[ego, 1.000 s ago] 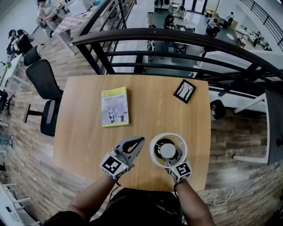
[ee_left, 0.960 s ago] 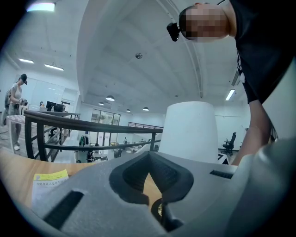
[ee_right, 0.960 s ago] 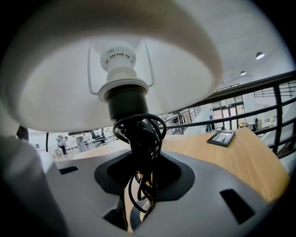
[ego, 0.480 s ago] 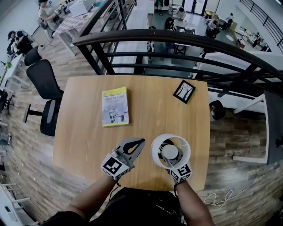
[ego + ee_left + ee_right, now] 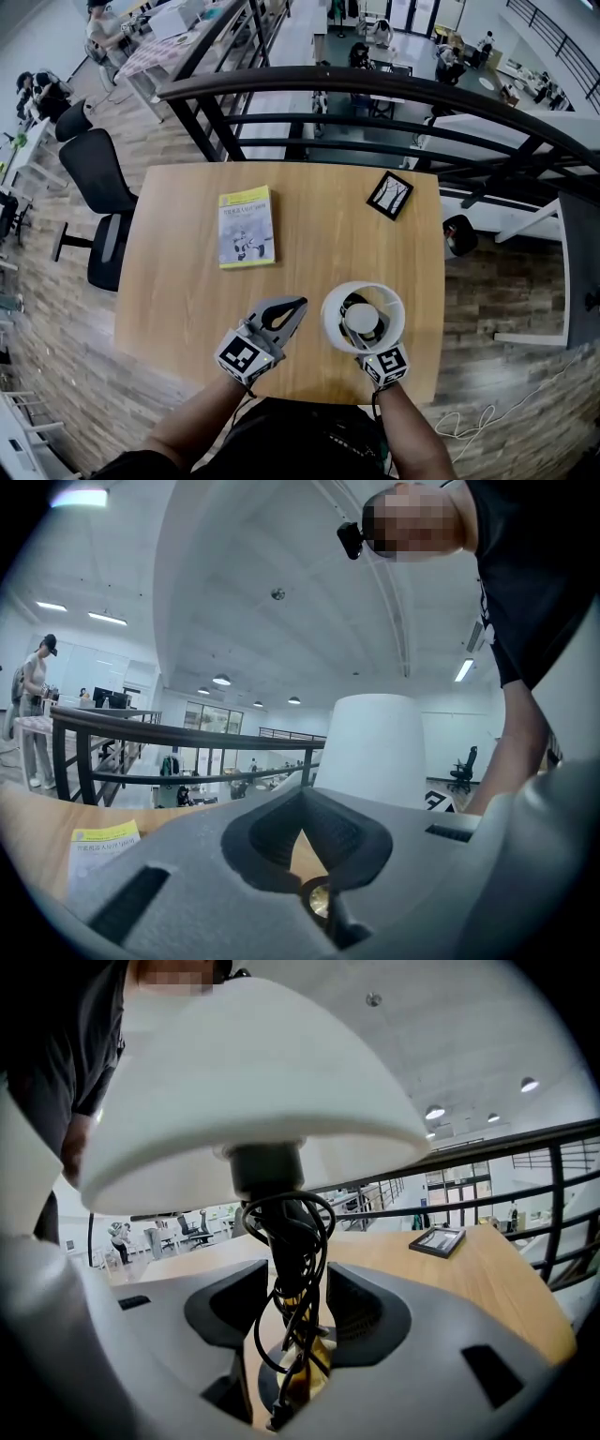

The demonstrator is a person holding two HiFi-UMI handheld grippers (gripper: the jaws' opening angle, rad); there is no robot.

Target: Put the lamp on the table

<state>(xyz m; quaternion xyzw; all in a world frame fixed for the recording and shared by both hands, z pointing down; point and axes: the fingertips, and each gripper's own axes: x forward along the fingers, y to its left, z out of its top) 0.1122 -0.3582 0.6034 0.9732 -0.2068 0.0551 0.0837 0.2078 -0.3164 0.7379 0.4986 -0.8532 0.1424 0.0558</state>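
Note:
The lamp [image 5: 377, 298] has a white shade, a black stem wound with black cord and a brass foot, and stands on the wooden table [image 5: 178, 300] near its front right. My right gripper [image 5: 367, 345] reaches under the shade. In the right gripper view the stem [image 5: 281, 1232] stands between the pads [image 5: 361, 1312] with gaps on both sides, and the jaws are opening. My left gripper [image 5: 286, 311] rests just left of the lamp, shut and empty. In the left gripper view its tips [image 5: 302, 827] meet, with the shade [image 5: 380, 747] behind them.
A yellow-topped book [image 5: 247, 226] lies at the table's left middle, and a small black picture frame [image 5: 391, 194] at the far right. A dark metal railing [image 5: 375, 89] runs behind the table's far edge. A black office chair [image 5: 98, 187] stands at the left.
The lamp's shade has shifted slightly to the right and sits more level. The left gripper has hardly moved.

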